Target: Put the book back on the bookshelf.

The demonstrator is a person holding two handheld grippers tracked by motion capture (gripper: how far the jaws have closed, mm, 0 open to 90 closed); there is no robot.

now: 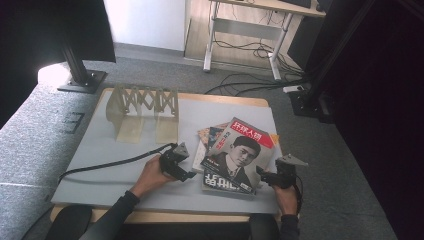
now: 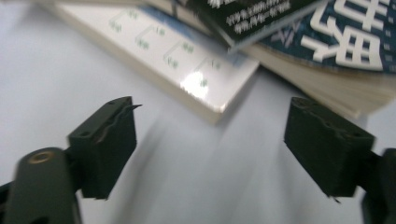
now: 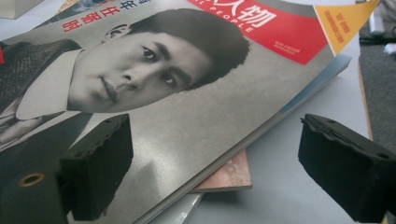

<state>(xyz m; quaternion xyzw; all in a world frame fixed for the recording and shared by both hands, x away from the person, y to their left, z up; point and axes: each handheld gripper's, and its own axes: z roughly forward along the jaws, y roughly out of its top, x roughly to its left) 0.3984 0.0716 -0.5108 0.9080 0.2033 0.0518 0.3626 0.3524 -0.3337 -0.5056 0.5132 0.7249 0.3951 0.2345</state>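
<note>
A: High view, first item. We list a loose stack of glossy magazines [image 1: 235, 157] right of centre on the pale grey table mat [image 1: 100, 160], topped by a grey-and-red cover with a black-and-white portrait [image 1: 239, 150].

B: We add the left gripper [image 1: 189, 172], black, at the stack's lower left edge, and the right gripper [image 1: 261, 175] at its lower right corner. A tan lattice rack [image 1: 142, 112] stands in the upper left of the mat, well apart.

A: Left gripper view. We record its black foam-padded fingers [image 2: 105, 144] at lower left and lower right of the frame, spread wide, with bare mat between them and nothing held.

B: Agreed. The magazine stack [image 2: 327, 79] crosses the top of the frame; a white-backed issue [image 2: 168, 60] juts toward the centre, just beyond the pads, not touching.

A: Right gripper view. We note its fingers [image 3: 100, 163] also wide apart, gripping nothing.

B: The left pad sits over the portrait cover [image 3: 187, 107]; whether it touches we cannot tell. The right pad hangs over the mat [image 3: 289, 186]. An orange-red issue's corner [image 3: 231, 175] peeks out from under the cover at lower centre.
</note>
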